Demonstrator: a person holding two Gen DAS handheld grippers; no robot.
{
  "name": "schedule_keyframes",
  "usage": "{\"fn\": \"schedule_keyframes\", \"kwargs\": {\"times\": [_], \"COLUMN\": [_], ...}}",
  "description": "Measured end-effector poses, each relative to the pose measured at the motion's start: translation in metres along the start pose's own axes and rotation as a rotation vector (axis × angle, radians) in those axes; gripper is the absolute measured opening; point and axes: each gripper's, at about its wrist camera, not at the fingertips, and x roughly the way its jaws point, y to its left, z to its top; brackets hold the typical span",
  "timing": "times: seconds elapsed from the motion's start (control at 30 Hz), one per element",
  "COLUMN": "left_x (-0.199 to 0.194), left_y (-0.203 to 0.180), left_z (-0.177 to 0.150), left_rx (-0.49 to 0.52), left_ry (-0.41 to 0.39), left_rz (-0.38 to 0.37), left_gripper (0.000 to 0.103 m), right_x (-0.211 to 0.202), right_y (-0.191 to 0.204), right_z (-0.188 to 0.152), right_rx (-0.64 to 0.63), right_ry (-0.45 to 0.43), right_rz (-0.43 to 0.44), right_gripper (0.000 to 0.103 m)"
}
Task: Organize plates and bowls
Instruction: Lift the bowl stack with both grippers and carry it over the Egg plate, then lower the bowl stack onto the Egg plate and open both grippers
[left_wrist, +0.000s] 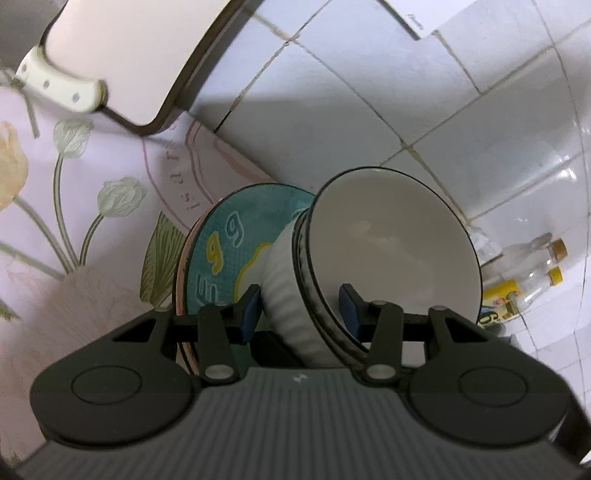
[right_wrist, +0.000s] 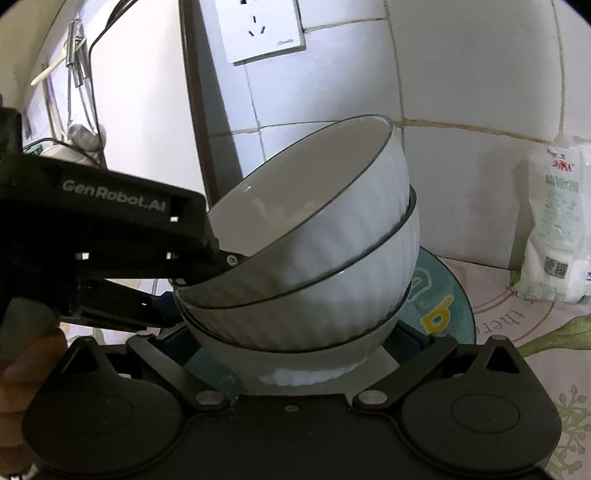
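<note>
My left gripper (left_wrist: 299, 310) sits at lower centre of its own view, fingers (left_wrist: 248, 308) partly closed on a bowl rim (left_wrist: 314, 295). My right gripper (right_wrist: 295, 343) is spread wide at lower centre, pads hidden behind the stack.

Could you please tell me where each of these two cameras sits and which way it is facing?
Left wrist: on the left gripper, facing along its fingers straddling the top bowl's rim, teal plate behind.
Right wrist: on the right gripper, facing the tiled wall across the nested bowls; the left gripper and a hand show.
Shared: top bowl, teal plate, left gripper.
</note>
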Motion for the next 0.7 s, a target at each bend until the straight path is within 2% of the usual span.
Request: {"fn": "schedule_keyframes", "kwargs": {"times": [0.1, 0.13, 0.27, 0.4, 0.5, 0.6, 0.7], "left_x": [-0.002, -0.004, -0.018, -0.040, -0.059, -0.080, -0.102], "left_y": [0.004, 0.004, -0.002, -0.016, -0.031, -0.037, -0.048], "left_z": [0.002, 0.002, 0.003, 0.001, -0.006, -0.008, -0.008], "left_rx": [-0.066, -0.067, -0.046, 0.006, 0.084, 0.078, 0.107], "left_ry": [0.006, 0.001, -0.019, -0.024, -0.033, -0.034, -0.029], "left_rz": [0.030, 0.042, 0.055, 0.070, 0.088, 0.068, 0.085], "left_gripper": [0.045, 0.044, 0.046, 0.048, 0.050, 0.051, 0.051], "right_x": [0.007, 0.007, -0.002, -0.024, -0.043, -0.052, -0.074], "right_y": [0.002, 0.004, 0.007, 0.007, 0.007, 0.011, 0.012], "right_z": [0.004, 0.007, 0.008, 0.001, 0.001, 0.002, 0.003], "right_rx": [-0.007, -0.020, -0.018, 0.006, 0.062, 0.060, 0.091], "right_ry": [0.074, 0.105, 0.132, 0.116, 0.104, 0.143, 0.125], "right_rz": [0.037, 0.046, 0.009, -0.039, -0.002, -0.003, -0.041], "right_gripper": [0.102, 0.101, 0.102, 0.102, 0.102, 0.101, 0.100]}}
